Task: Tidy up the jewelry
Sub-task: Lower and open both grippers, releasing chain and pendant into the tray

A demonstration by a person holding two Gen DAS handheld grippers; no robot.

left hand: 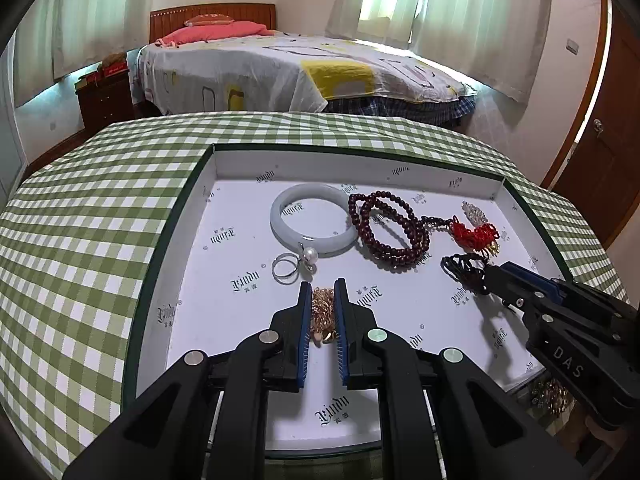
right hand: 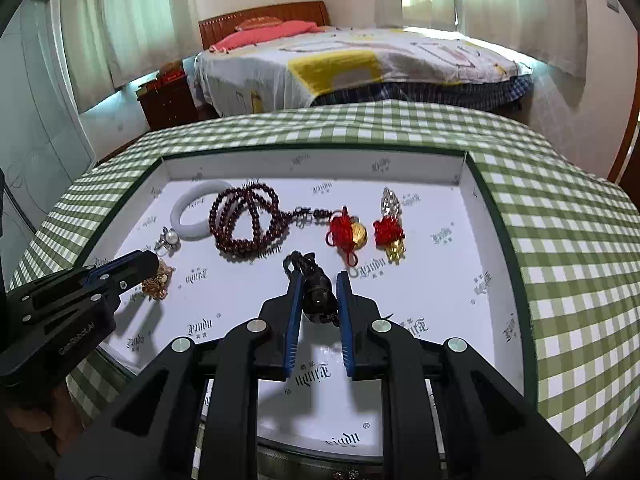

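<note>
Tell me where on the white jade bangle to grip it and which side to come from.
Grip the white bangle on its bare left arc, one finger inside the ring and one outside, coming straight down. It lies flat in the tray, so only the band's thickness offers a pinch. Its near side is crowded by the pearl ring, and the dark red beads sit beside its right.

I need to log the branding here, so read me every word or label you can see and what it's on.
"DAS": side of the right gripper.
"Yindu", repeated, in blackletter: white lining of the tray.
Small white lettering on the left gripper body: too blurred to read surely.
</note>
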